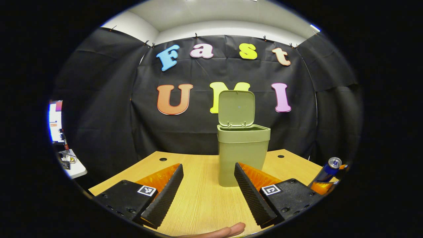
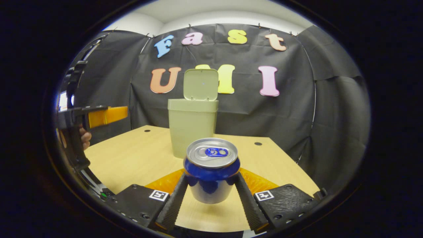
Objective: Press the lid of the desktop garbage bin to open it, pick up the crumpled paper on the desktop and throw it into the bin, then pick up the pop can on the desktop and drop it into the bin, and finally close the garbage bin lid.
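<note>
The olive green bin (image 1: 242, 155) stands on the wooden table (image 1: 198, 198) with its lid (image 1: 236, 108) swung upright, and its mouth is uncovered. My left gripper (image 1: 209, 167) is open in front of the bin, a short way off, with nothing between its fingers. The blue pop can (image 2: 211, 173) with a silver top sits upright between the fingers of my right gripper (image 2: 211, 178), which press on both its sides. In the right gripper view the bin (image 2: 192, 127) is behind the can. In the left gripper view the can (image 1: 328, 170) shows at the far right, tilted.
In the right gripper view the left gripper (image 2: 99, 115) and the hand (image 2: 85, 137) holding it hover over the table's left side. A screen (image 1: 55, 120) and a small white stand (image 1: 74, 167) sit beyond the table's left edge. The table has cable holes (image 1: 163, 159) near the back.
</note>
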`<state>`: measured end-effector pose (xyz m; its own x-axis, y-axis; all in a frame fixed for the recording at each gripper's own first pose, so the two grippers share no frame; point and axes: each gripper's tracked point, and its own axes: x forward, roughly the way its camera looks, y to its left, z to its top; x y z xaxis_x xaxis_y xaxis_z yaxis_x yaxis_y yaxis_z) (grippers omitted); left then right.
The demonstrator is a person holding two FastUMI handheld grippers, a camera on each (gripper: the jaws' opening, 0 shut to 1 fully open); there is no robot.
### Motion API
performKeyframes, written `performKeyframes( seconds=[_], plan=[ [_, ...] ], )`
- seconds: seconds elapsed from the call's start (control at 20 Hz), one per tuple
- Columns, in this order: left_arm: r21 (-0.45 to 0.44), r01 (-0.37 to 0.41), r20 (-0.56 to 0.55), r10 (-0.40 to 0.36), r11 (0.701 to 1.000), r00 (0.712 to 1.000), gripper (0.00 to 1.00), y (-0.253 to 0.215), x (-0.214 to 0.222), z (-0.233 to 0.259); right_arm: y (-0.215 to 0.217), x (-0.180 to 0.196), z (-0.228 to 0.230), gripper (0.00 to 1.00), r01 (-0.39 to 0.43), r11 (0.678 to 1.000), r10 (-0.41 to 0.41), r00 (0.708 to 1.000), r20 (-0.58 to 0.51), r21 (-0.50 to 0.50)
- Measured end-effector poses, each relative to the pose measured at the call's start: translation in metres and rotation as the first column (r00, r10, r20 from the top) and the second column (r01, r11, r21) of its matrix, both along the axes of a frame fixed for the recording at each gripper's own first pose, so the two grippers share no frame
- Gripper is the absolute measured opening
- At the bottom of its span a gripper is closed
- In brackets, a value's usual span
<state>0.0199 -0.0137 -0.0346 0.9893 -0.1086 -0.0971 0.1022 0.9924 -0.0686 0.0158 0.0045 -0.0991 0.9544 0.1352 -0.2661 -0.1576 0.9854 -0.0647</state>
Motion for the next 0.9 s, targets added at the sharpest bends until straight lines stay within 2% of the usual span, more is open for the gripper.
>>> performKeyframes(
  seconds=[0.3, 0.55, 0.7, 0.9],
  plan=[
    [-0.005, 0.011, 0.014, -0.011, 1.000, 1.000, 1.00, 0.012, -0.006, 0.000, 0.022, 0.017, 0.057, 0.79, 0.004, 0.997, 0.002, 0.997, 0.083, -0.073],
    [-0.010, 0.015, 0.021, -0.015, 1.000, 1.000, 0.99, 0.019, -0.011, 0.004, 0.045, 0.043, 0.109, 0.79, -0.015, 0.996, 0.025, 0.993, 0.113, -0.088],
    [-0.018, 0.015, 0.035, -0.015, 1.000, 0.999, 0.99, 0.022, -0.013, 0.008, 0.058, 0.073, 0.145, 0.79, -0.016, 0.996, 0.027, 0.992, 0.125, -0.084],
    [-0.032, 0.013, 0.041, -0.011, 0.999, 0.999, 0.99, 0.029, -0.014, 0.011, 0.078, 0.133, 0.191, 0.80, 0.000, 0.995, 0.014, 0.989, 0.147, -0.097]
  ],
)
